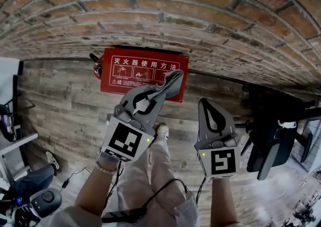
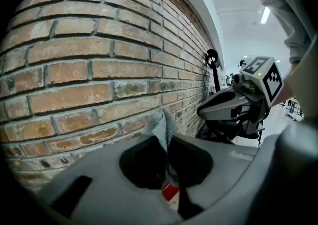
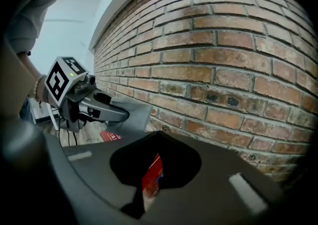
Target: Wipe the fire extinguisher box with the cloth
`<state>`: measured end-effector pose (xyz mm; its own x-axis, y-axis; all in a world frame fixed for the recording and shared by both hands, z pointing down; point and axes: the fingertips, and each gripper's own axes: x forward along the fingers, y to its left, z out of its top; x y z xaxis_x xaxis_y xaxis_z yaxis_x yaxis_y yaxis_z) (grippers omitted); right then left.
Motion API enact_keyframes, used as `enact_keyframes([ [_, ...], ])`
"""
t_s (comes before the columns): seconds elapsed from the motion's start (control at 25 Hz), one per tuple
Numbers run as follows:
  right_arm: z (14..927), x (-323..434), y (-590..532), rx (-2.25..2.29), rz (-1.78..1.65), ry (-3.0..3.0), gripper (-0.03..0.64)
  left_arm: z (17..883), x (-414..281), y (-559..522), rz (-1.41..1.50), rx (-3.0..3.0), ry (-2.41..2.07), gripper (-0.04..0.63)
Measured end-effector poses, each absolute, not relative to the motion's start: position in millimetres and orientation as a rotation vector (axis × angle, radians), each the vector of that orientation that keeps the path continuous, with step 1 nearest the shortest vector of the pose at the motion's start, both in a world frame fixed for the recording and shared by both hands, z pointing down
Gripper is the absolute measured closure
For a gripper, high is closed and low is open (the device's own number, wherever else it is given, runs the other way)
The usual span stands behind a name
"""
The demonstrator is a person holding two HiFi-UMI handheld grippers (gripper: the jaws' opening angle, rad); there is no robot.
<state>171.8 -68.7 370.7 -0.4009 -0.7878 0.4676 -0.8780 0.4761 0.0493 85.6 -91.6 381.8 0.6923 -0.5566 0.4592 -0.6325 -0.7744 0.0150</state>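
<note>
The red fire extinguisher box (image 1: 143,73) stands on the wood floor against the brick wall, its lid printed with white characters. My left gripper (image 1: 159,92) is shut on a grey cloth (image 1: 171,81), which hangs over the box's right end. In the left gripper view the cloth (image 2: 162,121) sticks up between the jaws close to the bricks. My right gripper (image 1: 206,102) hovers to the right of the box, shut and holding nothing. In the right gripper view, a slice of the red box (image 3: 151,175) shows through the slit between its jaws, and the left gripper (image 3: 115,115) with the cloth (image 3: 136,114) is at left.
The brick wall (image 1: 200,10) runs behind the box. A black stand with cables (image 1: 271,146) sits at the right. White furniture (image 1: 10,100) and a black wheeled device (image 1: 35,196) are at the left. The person's legs and shoe (image 1: 161,132) are below the grippers.
</note>
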Motion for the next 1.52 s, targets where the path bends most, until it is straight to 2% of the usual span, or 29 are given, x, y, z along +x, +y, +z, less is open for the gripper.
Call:
enact_keyframes([
  [1.52, 438, 187, -87, 1.410, 0.347, -2.241, 0.607, 533, 154, -174, 0.912, 2.593, -0.758, 0.581],
])
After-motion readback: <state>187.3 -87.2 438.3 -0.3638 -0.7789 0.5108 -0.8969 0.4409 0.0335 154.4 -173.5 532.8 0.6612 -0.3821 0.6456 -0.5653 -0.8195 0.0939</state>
